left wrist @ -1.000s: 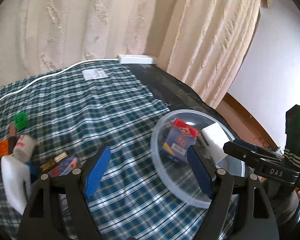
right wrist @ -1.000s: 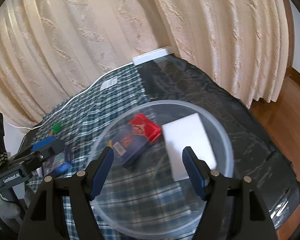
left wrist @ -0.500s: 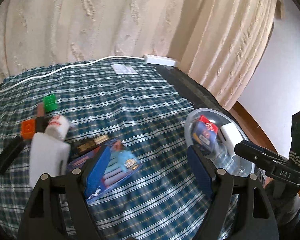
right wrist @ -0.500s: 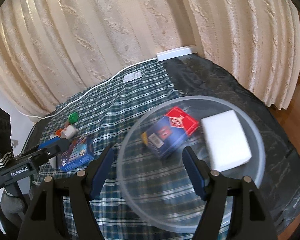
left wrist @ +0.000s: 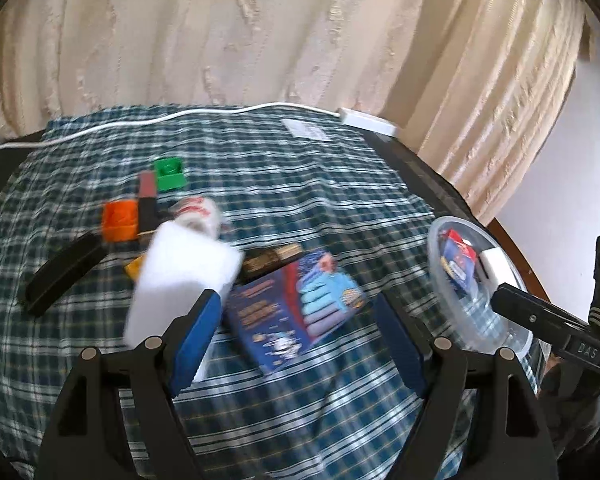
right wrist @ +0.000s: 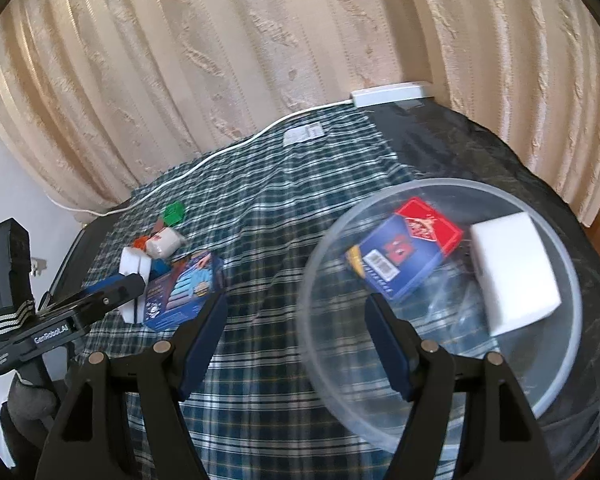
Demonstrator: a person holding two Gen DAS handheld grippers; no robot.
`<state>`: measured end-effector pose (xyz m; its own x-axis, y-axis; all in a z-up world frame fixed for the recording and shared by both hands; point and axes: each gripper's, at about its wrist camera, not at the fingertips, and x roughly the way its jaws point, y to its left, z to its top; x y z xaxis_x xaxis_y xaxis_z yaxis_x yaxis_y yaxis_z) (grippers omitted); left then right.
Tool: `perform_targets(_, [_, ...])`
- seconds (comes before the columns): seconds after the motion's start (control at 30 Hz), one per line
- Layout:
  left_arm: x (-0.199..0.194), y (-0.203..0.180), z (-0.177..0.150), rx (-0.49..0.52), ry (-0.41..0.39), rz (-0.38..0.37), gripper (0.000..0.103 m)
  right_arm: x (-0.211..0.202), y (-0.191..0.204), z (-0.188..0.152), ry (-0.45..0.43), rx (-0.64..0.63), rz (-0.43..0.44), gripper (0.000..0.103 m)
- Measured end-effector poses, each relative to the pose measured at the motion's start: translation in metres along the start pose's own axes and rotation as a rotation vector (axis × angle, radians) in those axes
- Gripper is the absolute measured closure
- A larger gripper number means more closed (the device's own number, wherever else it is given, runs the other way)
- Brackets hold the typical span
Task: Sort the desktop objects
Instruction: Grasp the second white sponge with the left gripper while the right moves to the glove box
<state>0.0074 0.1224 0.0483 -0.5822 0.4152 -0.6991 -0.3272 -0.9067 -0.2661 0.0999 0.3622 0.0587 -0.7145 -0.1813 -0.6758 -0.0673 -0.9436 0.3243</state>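
Left gripper nearest, jaws wide apart, nothing held, hovering over blue pack on plaid cloth. Right gripper likewise spread about halfway, empty, poised over cloth at near-left rim of clear bowl.

Landmark: the bowl. Inside it, blue-and-red card box toward the left, white sponge toward the right. Left of bowl, well apart, blue pack flat on cloth. Just left of pack, second white sponge, blurred. Behind that, white wrapped roll, orange block, dark bar, green block farthest. Beyond bowl, white cable and power strip at the curtain.
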Motion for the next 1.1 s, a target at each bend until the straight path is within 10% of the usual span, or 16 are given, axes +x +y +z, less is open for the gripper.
perform_targets(1.1, [-0.003, 0.095, -0.008, -0.185, 0.004, 0.054, 0.021, 0.056, 0.069, -0.016, 0.113, -0.093, 0.103, 0.026])
